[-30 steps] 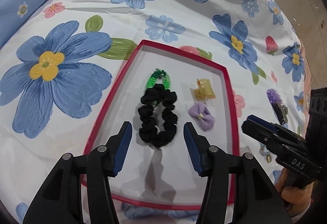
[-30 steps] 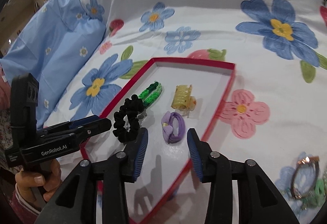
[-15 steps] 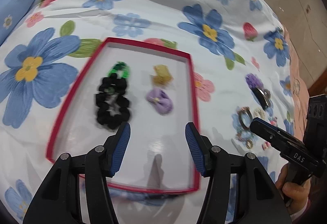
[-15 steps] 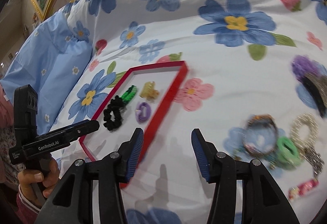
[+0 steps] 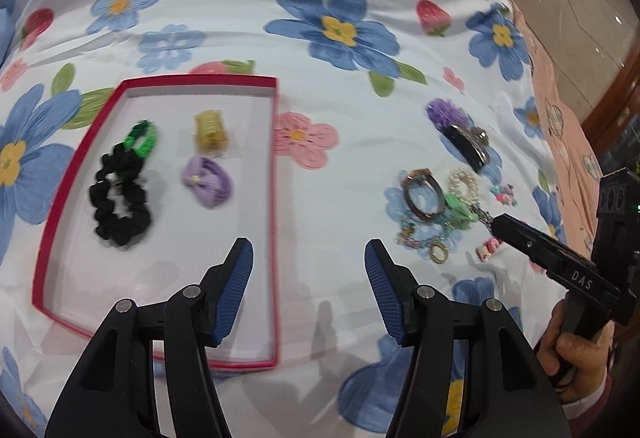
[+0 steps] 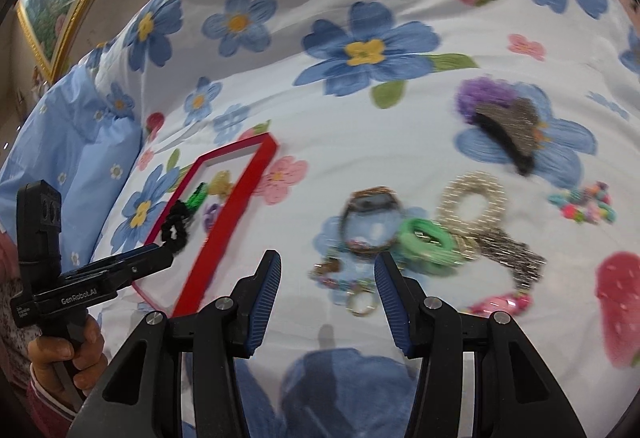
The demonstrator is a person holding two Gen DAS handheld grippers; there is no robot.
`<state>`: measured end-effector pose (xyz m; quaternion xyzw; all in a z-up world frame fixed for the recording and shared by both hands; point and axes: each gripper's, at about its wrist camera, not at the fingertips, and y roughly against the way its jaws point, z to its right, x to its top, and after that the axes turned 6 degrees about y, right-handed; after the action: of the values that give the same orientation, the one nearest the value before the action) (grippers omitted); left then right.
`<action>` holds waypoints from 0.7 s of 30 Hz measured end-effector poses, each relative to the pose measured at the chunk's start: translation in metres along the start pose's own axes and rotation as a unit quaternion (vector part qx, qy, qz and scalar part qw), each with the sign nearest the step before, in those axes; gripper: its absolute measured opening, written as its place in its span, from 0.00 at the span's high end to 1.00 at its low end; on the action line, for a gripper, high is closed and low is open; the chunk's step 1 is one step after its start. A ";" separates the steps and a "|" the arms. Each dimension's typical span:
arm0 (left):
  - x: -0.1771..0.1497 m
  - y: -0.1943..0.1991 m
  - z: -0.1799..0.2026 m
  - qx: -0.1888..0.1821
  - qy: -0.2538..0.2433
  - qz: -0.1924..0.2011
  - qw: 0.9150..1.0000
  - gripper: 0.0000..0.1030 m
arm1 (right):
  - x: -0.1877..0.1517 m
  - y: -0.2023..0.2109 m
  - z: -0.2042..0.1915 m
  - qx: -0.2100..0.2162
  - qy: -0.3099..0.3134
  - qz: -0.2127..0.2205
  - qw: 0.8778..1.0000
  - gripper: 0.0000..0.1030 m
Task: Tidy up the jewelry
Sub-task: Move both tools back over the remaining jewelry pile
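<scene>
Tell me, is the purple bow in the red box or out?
In. The purple bow lies inside the red box, beside the black scrunchie.

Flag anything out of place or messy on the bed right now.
The red tray holds four hair pieces in tidy spacing. Off to its right, a loose pile still lies on the bedsheet: pearl scrunchie, green clip, bangle and chains overlap in a tangle. Nothing looks broken. Both grippers are open and empty.

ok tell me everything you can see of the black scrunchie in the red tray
The black scrunchie is a ruffled loop of soft, matte fabric, lying flat on the white floor of the red tray, toward its left side. Its far end touches or overlaps the green braided hair tie. No tongs touch it.
</scene>
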<state>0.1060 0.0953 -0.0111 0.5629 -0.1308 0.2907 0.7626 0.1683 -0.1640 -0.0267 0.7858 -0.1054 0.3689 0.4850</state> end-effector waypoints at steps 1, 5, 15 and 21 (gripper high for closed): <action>0.000 -0.002 0.005 0.000 -0.005 -0.002 1.000 0.44 | -0.001 0.003 0.004 -0.004 -0.003 0.001 1.000 0.51; 0.001 -0.009 0.023 -0.003 -0.023 -0.009 1.000 0.44 | -0.004 0.014 0.022 -0.018 -0.014 0.008 1.000 0.51; 0.007 -0.034 0.066 -0.006 -0.084 -0.025 0.996 0.43 | -0.012 0.032 0.067 -0.049 -0.042 0.012 0.998 0.51; 0.018 -0.062 0.087 -0.004 -0.115 -0.042 0.992 0.43 | -0.012 0.036 0.100 -0.079 -0.062 0.009 0.995 0.51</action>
<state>0.1677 0.0069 -0.0211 0.5948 -0.1953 0.1915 0.7559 0.1882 -0.2686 -0.0358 0.7655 -0.1706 0.3145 0.5347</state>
